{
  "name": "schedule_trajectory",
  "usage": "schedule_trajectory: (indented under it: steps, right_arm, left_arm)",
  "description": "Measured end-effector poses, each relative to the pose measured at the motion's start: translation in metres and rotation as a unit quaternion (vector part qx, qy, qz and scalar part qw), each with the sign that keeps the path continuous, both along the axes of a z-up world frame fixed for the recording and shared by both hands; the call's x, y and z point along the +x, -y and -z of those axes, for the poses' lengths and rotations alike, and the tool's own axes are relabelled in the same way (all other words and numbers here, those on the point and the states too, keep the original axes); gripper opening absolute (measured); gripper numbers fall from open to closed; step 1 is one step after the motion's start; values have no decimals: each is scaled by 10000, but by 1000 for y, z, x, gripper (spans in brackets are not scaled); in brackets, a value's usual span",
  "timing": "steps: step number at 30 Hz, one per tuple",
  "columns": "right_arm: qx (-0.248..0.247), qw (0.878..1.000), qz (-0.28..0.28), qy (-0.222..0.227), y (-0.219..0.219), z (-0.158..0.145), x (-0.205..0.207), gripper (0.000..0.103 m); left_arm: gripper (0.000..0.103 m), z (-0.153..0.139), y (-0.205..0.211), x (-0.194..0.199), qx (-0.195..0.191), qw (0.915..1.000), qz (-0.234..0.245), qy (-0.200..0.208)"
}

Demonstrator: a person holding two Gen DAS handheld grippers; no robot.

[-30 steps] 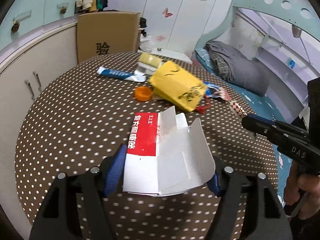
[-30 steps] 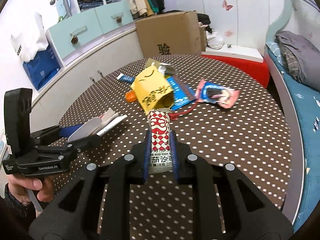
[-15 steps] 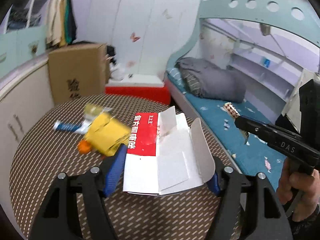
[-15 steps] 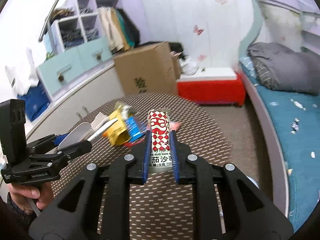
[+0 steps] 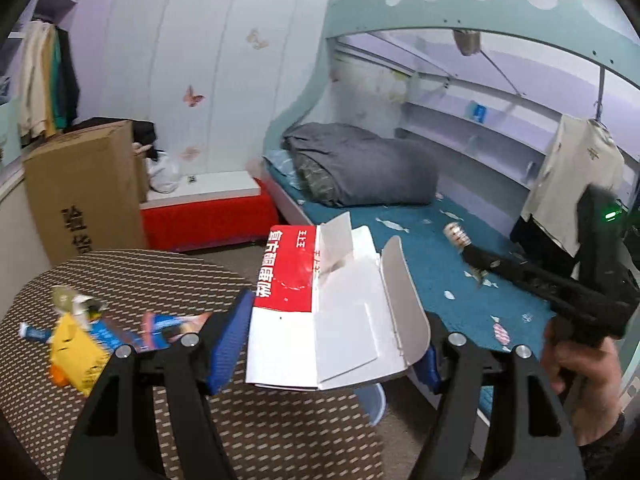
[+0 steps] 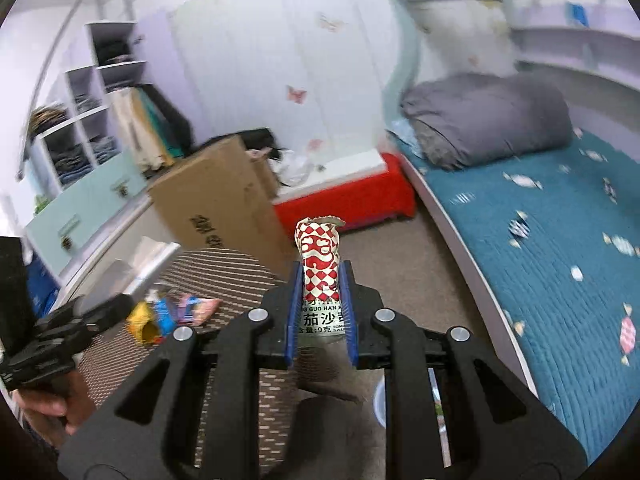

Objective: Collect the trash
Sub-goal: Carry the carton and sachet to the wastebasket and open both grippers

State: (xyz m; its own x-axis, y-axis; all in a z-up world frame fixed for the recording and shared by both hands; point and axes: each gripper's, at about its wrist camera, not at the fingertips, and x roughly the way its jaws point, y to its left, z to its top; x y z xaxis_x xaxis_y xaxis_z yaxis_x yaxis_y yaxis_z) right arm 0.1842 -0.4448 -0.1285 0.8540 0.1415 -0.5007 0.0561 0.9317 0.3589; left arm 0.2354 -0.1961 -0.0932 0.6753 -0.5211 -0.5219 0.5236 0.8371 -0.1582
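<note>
Dotted table (image 5: 132, 280) is seen low and left. Nearest, a flattened carton (image 5: 332, 312) is clamped in the left gripper (image 5: 328, 340) and a sauce packet (image 6: 318, 264) in the right gripper (image 6: 319, 312) — both held clear, likely for binning. Farther off, wrappers (image 5: 100, 332) are left lying — uncollected.

Both wrist views face the bed (image 5: 420, 264), sharing it.
</note>
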Motion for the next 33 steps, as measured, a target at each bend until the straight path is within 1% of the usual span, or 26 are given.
schedule_trajectory:
  steps: [2, 5, 6, 8, 10, 11, 12, 13, 14, 15, 16, 17, 18, 19, 23, 24, 27, 29, 30, 31, 32, 33]
  right_arm:
    - [187, 9996, 95, -188, 18, 19, 8, 18]
    - [417, 9966, 279, -654, 40, 61, 25, 18]
    - [526, 9945, 333, -837, 47, 80, 31, 18]
    - [664, 9912, 378, -1084, 53, 105, 40, 18]
    - [861, 9864, 410, -1338, 64, 139, 53, 19]
    - [919, 9847, 422, -1419, 67, 149, 56, 21]
    - [1029, 9801, 434, -1641, 74, 171, 66, 22]
    - [1120, 9769, 434, -1768, 74, 183, 73, 30]
    - [1235, 9730, 481, -1891, 79, 198, 77, 60]
    - [1351, 9678, 664, -2017, 87, 217, 79, 70]
    - [1417, 9644, 790, -2087, 92, 225, 77, 74]
    - [1542, 9604, 900, -2140, 97, 232, 74, 74]
    - [1763, 9574, 1012, -2053, 104, 235, 64, 74]
    - [1820, 9574, 1054, -1980, 106, 233, 59, 74]
    - [1785, 9624, 1175, -1680, 119, 213, 36, 76]
    - [1765, 9640, 1191, -1591, 123, 206, 30, 77]
    - [1615, 9690, 1229, -1408, 131, 186, 16, 79]
    - [1553, 9714, 1213, -1324, 134, 174, 12, 80]
    - [1513, 9730, 1209, -1254, 136, 168, 8, 80]
    - [1490, 9738, 1212, -1216, 137, 165, 6, 82]
    - [1469, 9747, 1206, -1180, 137, 161, 4, 83]
    - [1452, 9759, 1171, -1136, 136, 157, 2, 83]
  left_arm:
    - [69, 7, 15, 5, 18, 9998, 138, -108]
    - [69, 21, 39, 14, 97, 9991, 283, -285]
    - [69, 24, 43, 15, 124, 9990, 302, -312]
    - [69, 33, 56, 20, 204, 9984, 349, -404]
    - [69, 42, 69, 25, 320, 9975, 411, -472]
    - [69, 46, 77, 27, 368, 9971, 433, -502]
    - [69, 50, 83, 30, 422, 9966, 458, -532]
    - [69, 56, 91, 33, 499, 9959, 497, -573]
    - [69, 61, 98, 36, 573, 9951, 521, -619]
    - [69, 66, 105, 40, 641, 9943, 532, -671]
    - [69, 74, 116, 45, 736, 9926, 569, -774]
    - [69, 79, 122, 47, 795, 9916, 590, -835]
    - [69, 88, 132, 53, 929, 9895, 620, -920]
    - [69, 93, 139, 56, 1018, 9881, 637, -961]
    - [69, 124, 175, 73, 1537, 9776, 735, -1234]
    - [69, 135, 187, 78, 1707, 9731, 758, -1349]
    - [70, 158, 205, 90, 1996, 9632, 806, -1609]
    - [71, 177, 217, 101, 2260, 9535, 817, -1818]
    - [77, 185, 221, 106, 2352, 9478, 863, -1974]
    - [85, 191, 226, 112, 2519, 9405, 820, -2127]
    - [91, 193, 228, 115, 2509, 9402, 814, -2155]
    - [95, 193, 228, 117, 2464, 9423, 801, -2118]
